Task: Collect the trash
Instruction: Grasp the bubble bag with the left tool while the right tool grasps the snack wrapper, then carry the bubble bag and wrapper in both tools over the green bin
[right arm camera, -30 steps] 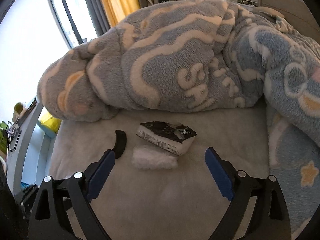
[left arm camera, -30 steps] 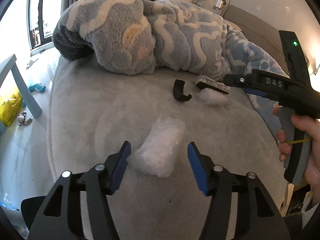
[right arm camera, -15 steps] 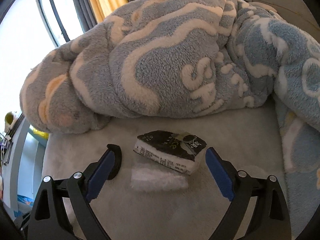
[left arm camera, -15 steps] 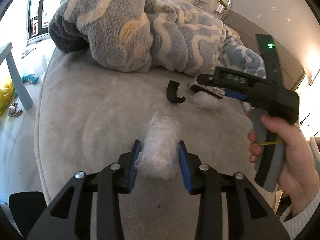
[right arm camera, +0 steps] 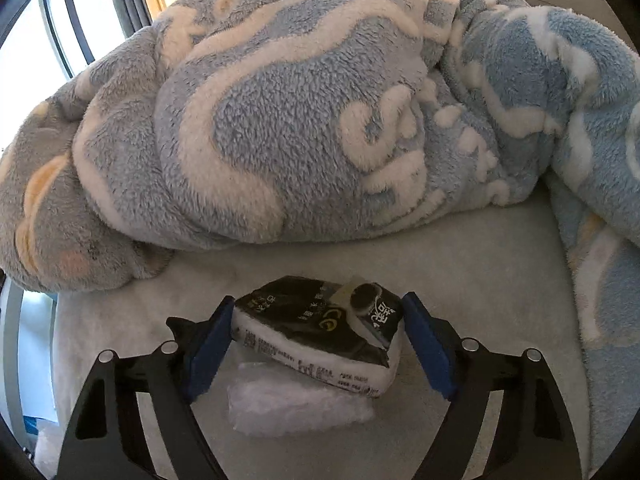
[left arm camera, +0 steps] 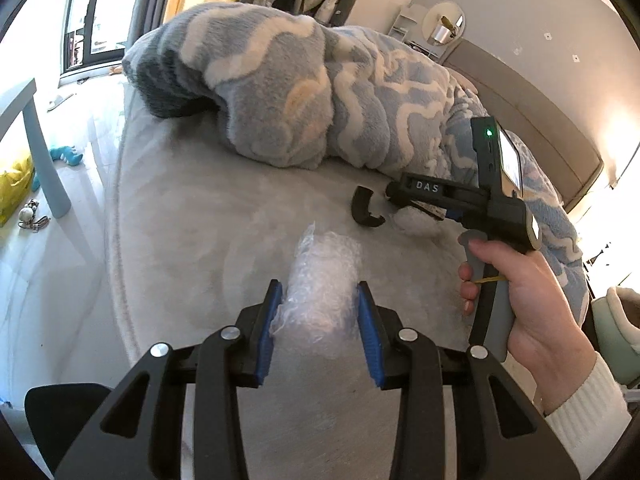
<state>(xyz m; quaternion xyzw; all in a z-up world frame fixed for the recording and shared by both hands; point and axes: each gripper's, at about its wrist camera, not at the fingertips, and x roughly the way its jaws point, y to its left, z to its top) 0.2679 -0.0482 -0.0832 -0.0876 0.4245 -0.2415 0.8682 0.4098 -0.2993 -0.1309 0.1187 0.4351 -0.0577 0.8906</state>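
Note:
My left gripper (left arm camera: 318,300) is shut on a crumpled piece of clear bubble wrap (left arm camera: 322,276), held just above the grey bed cover (left arm camera: 192,220). My right gripper (right arm camera: 318,320) is open, its blue pads on either side of a black-and-white tissue pack (right arm camera: 320,332); the left pad looks to touch the pack. A white crumpled wad (right arm camera: 296,404) lies in front of the pack. A curved black plastic piece (left arm camera: 364,210) lies on the cover beside them. In the left wrist view the right gripper (left arm camera: 394,191) hides the pack.
A bunched blue and white fleece blanket (right arm camera: 300,120) fills the back of the bed (left arm camera: 280,100). The bed's left edge drops to the floor, where a pale blue table leg (left arm camera: 44,160), a yellow bag (left arm camera: 16,184) and small toys sit.
My left gripper closed on the bubble wrap and lifted it slightly. My right gripper moved forward until its pads straddle the tissue pack, and the jaws narrowed.

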